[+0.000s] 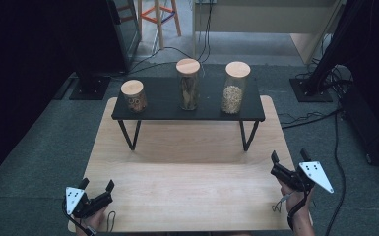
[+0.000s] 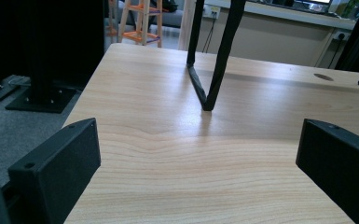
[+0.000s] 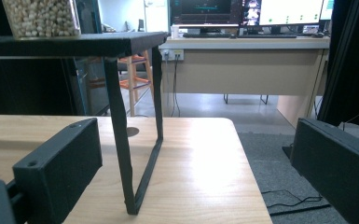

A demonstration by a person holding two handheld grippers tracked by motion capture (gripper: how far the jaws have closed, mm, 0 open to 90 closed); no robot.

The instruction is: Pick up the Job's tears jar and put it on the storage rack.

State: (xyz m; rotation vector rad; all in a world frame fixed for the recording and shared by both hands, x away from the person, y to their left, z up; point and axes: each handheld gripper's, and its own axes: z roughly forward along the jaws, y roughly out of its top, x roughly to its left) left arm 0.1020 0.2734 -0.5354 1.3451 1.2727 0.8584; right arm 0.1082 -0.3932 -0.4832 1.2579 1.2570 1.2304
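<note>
Three wood-lidded glass jars stand on a low black shelf (image 1: pixel 162 96) at the back of the wooden table (image 1: pixel 187 189): a short jar (image 1: pixel 134 97) at the left, a tall jar (image 1: pixel 189 84) in the middle, and a tall jar of pale grains (image 1: pixel 235 87) (image 3: pixel 41 17) at the right. My left gripper (image 1: pixel 97 187) (image 2: pixel 198 161) hovers open over the table's front left corner, empty. At the front right edge my right gripper (image 1: pixel 289 157) (image 3: pixel 196 163) is open and empty too, facing the shelf's right leg (image 3: pixel 126 154).
The shelf rests on black V-shaped legs (image 1: pixel 130 133) (image 2: pixel 212 70). Black stands and cables (image 1: pixel 320 83) lie on the carpet on both sides. A wooden stool (image 1: pixel 157 14) and a desk with monitors (image 3: pixel 242 11) are behind the table.
</note>
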